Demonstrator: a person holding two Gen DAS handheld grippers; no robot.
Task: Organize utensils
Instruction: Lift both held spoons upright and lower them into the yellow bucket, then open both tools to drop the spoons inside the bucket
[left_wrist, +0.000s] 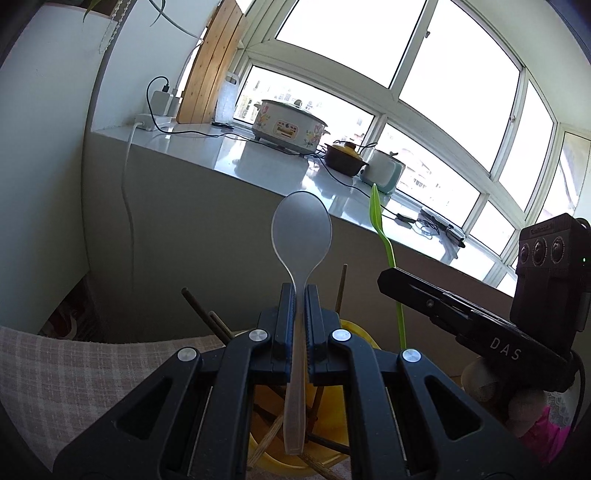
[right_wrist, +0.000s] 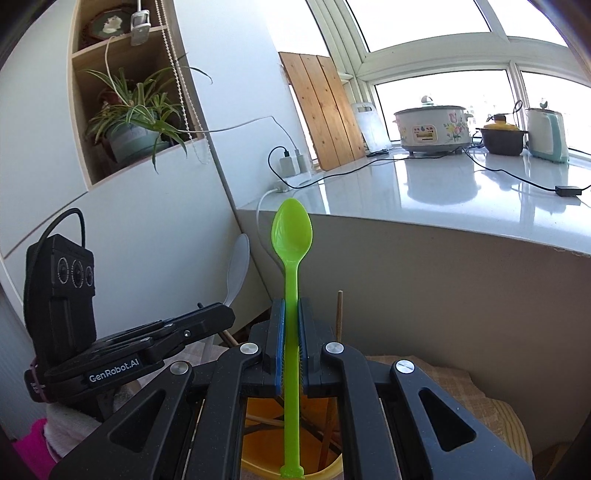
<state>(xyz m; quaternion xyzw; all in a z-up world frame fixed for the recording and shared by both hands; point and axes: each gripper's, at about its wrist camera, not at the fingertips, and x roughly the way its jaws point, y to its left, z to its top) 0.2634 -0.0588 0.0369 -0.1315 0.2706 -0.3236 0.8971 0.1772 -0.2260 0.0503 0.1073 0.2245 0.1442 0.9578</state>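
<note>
Between the pads of my left gripper (left_wrist: 300, 291) a clear plastic spoon (left_wrist: 301, 236) is clamped by its handle, bowl pointing up and away from me, the handle's end hanging back down over a yellow cup (left_wrist: 354, 332) that sits right under the jaws. Brown chopsticks (left_wrist: 199, 310) lean out of that cup, poking up on either side of my fingers. Off to the right of this gripper I see my right gripper (right_wrist: 291, 306) from the side, clenched on a green spoon (right_wrist: 291, 232) the same way: handle pinched between the blue-edged pads, bowl up, tail dangling over the same yellow cup. One chopstick stands just right of those jaws. Under the cup lies a checked cloth (left_wrist: 55, 373). Ahead of both grippers, well apart from them, runs a white counter (right_wrist: 443, 192) under the window, carrying a flowered cooker (right_wrist: 432, 127), a brown pot with a yellow lid (right_wrist: 502, 138), a mint-coloured kettle (right_wrist: 546, 134) and trailing black cables. A wooden board (right_wrist: 321, 110) leans at its left end.
</note>
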